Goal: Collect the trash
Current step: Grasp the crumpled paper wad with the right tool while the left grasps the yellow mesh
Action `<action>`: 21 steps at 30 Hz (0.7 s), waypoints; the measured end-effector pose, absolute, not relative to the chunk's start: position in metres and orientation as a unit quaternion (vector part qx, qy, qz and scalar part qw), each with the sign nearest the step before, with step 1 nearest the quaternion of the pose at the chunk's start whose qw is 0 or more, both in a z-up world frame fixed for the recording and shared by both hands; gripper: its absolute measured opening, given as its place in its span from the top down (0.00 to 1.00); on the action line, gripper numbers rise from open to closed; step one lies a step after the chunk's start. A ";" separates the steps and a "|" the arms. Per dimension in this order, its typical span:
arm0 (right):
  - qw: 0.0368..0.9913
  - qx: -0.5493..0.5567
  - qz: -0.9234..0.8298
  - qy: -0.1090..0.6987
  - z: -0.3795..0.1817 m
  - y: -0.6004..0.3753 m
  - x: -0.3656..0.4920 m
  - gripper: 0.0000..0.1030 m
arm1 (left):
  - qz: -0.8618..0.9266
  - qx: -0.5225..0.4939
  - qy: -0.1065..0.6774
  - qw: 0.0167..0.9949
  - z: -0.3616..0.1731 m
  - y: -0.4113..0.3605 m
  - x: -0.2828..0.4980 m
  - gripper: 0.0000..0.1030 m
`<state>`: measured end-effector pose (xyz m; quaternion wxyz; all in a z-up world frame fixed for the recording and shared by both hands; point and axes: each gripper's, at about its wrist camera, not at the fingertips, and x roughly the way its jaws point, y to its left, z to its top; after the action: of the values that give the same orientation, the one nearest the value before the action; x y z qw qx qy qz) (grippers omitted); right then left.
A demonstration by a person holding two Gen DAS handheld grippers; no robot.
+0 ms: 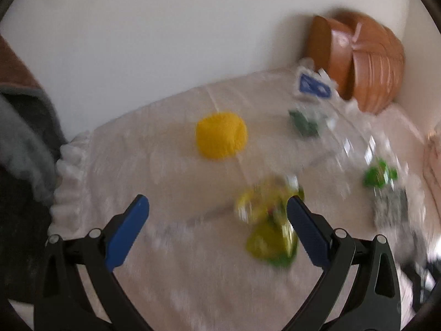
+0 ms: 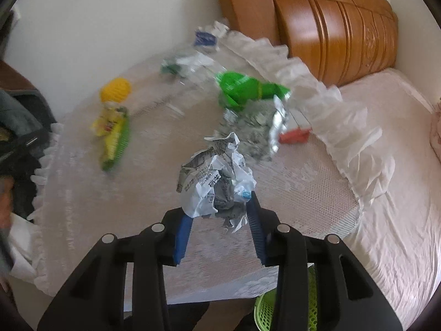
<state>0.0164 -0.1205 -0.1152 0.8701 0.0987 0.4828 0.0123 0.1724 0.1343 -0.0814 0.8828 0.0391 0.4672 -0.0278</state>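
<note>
My right gripper (image 2: 219, 212) is shut on a crumpled ball of printed paper (image 2: 217, 182) and holds it above the lace-covered table (image 2: 289, 198). My left gripper (image 1: 217, 209) is open and empty above the table, with a yellow-green snack wrapper (image 1: 268, 226) just inside its right finger. That wrapper also shows in the right wrist view (image 2: 111, 135). Other trash on the table: a grey-white foil packet (image 2: 256, 129), a green wrapper (image 2: 245, 89), a clear plastic bottle (image 2: 190, 69) and a blue-white packet (image 2: 204, 38).
A yellow ball (image 1: 220, 135) lies mid-table. A small red box (image 2: 295, 135) lies by the raised cloth edge. A green mesh basket (image 2: 278, 309) sits below the table's front edge. A wooden headboard (image 2: 330, 22) and a bed (image 2: 399, 193) stand to the right.
</note>
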 end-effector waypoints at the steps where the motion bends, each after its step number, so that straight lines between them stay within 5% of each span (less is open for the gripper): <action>1: 0.872 0.096 0.015 0.480 -0.110 -0.117 0.016 0.62 | -0.024 0.039 0.466 0.884 -0.084 0.134 0.184 0.07; 12: 0.878 0.107 -0.004 0.467 -0.085 -0.097 0.025 0.59 | -0.033 0.065 0.526 0.847 -0.156 0.113 0.298 0.08; 21: 0.872 0.117 -0.010 0.476 -0.091 -0.095 0.038 0.59 | -0.021 0.026 0.548 0.836 -0.170 0.129 0.311 0.55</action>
<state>0.0379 -0.0953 -0.0908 0.8717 0.1172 0.4757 -0.0103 0.3114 0.1287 -0.1702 0.8357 0.0260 0.5482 -0.0206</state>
